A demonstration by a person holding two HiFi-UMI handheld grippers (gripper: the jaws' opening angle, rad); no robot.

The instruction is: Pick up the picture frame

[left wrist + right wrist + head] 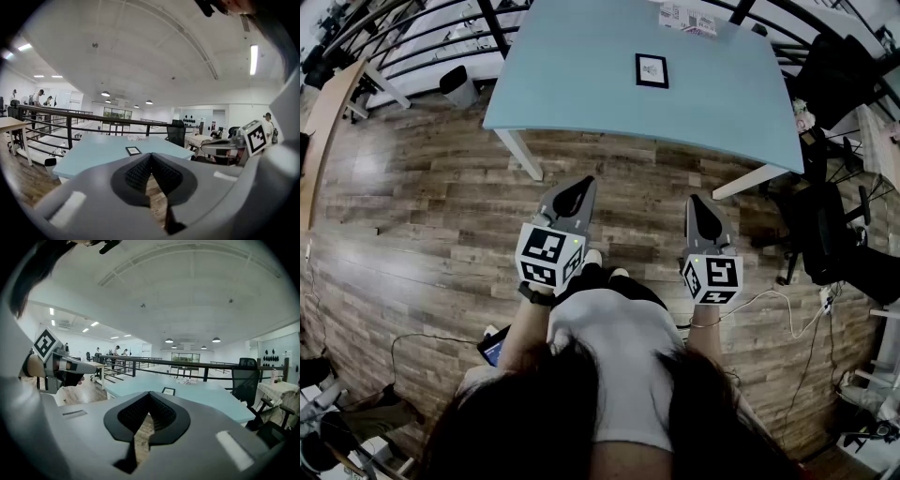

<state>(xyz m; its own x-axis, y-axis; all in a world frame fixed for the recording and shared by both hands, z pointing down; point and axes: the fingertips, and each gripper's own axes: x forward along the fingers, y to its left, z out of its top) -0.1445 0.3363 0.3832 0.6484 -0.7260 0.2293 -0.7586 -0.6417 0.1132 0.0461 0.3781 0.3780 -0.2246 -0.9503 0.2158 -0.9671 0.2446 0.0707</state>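
A small black picture frame [652, 70] lies flat on the light blue table [581, 84], toward its far middle. It also shows small in the left gripper view as the frame [133, 150] and in the right gripper view as the frame [168, 391]. My left gripper [585, 181] and right gripper [694, 200] are held side by side over the wood floor, well short of the table's near edge. Both point toward the table, both are shut, and nothing sits between their jaws.
Papers [687, 19] lie at the table's far edge. A black railing [70, 117] runs behind the table. Black office chairs [830, 225] stand to the right, a bin [457, 86] to the left. Cables [787, 314] trail on the floor. People stand far off [37, 98].
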